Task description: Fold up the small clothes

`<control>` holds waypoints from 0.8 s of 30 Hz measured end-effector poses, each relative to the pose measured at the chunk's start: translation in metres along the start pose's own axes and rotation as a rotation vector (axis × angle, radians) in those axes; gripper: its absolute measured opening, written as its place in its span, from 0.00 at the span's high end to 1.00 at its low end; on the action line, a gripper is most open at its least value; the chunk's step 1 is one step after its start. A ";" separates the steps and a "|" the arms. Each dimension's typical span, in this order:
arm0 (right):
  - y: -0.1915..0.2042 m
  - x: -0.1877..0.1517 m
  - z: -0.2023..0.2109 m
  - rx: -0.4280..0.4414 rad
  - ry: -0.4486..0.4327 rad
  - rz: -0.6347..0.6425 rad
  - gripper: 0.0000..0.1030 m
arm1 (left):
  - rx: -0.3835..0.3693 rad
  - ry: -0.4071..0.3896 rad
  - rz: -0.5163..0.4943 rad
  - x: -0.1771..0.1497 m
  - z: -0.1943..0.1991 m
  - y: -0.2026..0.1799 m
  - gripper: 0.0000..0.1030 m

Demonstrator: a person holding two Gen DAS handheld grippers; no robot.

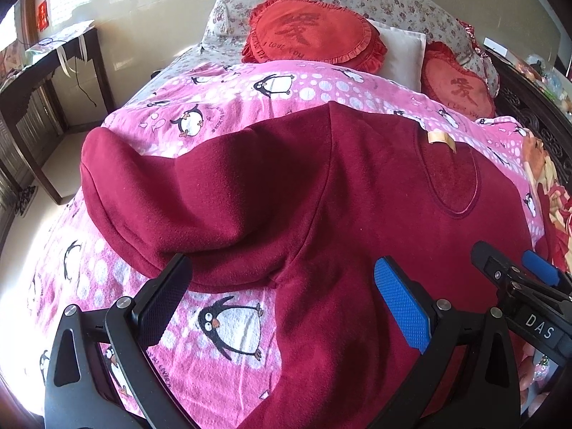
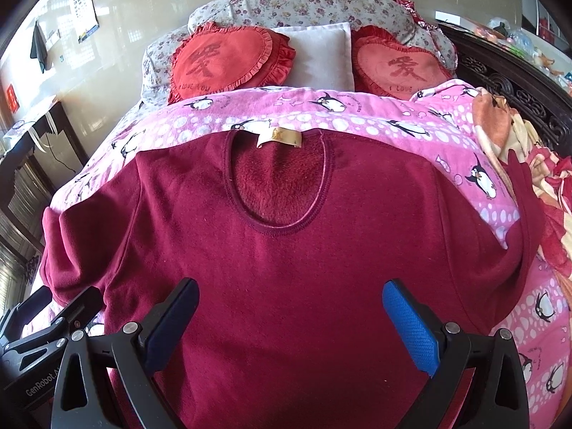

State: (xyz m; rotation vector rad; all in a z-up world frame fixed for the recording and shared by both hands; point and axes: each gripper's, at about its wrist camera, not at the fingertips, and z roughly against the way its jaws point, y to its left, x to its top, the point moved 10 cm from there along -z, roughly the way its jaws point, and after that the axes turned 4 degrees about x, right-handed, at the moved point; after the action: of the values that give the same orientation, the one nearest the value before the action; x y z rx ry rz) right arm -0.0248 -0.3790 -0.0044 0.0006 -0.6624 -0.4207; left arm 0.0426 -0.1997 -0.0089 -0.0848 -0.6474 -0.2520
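the bed [image 2: 250, 0] fills both views, its head end dressed in floral bedding, and a pink penguin blanket [image 1: 228, 325] is spread over the mattress. on that blanket lies the dark red fleece top [image 2: 293, 286], front side up and mostly flat, its round neckline [image 2: 279, 186] toward the pillows with a small tan label [image 2: 280, 136] at the back of the collar. in the left wrist view one sleeve [image 1: 171, 193] bulges out to the side, rumpled and folded back on itself toward the blanket's edge.

at the head of the bed sit two red heart cushions – one on the left [image 2: 228, 60], one on the right [image 2: 397, 68] – with a plain white pillow [image 2: 321, 57] between them. a patterned orange-and-red throw [image 2: 518, 150] is bunched along the far right side. a dark wooden counter [image 1: 57, 71] stands by the wall beyond the bed's left side.

the left claw [image 1: 286, 296] is released, its black and blue pads spread wide just over the seam where the sleeve meets the body – it grasps nothing. the right claw [image 2: 290, 318] is likewise released, spread over the chest of the top below the neckline, holding nothing.
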 end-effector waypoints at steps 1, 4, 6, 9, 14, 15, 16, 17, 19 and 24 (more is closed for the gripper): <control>0.001 0.000 -0.001 0.001 0.001 0.001 0.01 | -0.003 0.001 0.003 0.000 0.000 0.001 0.01; 0.003 0.000 -0.003 0.008 0.007 0.000 0.01 | -0.009 0.009 0.024 0.002 -0.002 0.011 0.01; 0.005 0.000 -0.005 0.015 0.012 -0.002 0.01 | -0.005 0.002 0.049 0.006 -0.002 0.025 0.01; 0.011 0.000 -0.007 0.028 0.015 0.004 0.01 | 0.001 0.014 0.120 0.013 -0.006 0.057 0.01; 0.027 -0.001 -0.012 0.059 0.029 0.029 0.01 | -0.006 0.046 0.326 0.022 -0.024 0.131 0.01; 0.030 -0.001 -0.013 0.063 0.031 0.036 0.01 | -0.007 0.051 0.370 0.024 -0.029 0.148 0.01; 0.034 -0.001 -0.014 0.067 0.031 0.045 0.01 | -0.006 0.057 0.406 0.025 -0.033 0.162 0.01; 0.037 -0.001 -0.014 0.071 0.030 0.053 0.01 | -0.008 0.059 0.447 0.026 -0.038 0.177 0.05; 0.042 0.000 -0.016 0.080 0.032 0.063 0.01 | -0.033 0.057 0.517 0.031 -0.048 0.202 0.08; 0.049 -0.002 -0.021 0.091 0.052 0.075 0.01 | -0.054 0.105 0.654 0.036 -0.084 0.250 0.29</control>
State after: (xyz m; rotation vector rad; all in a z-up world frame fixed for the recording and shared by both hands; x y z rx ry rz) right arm 0.0052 -0.3364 -0.0156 0.0725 -0.6282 -0.3169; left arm 0.1842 0.0217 -0.0537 -0.3253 -0.4787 0.3559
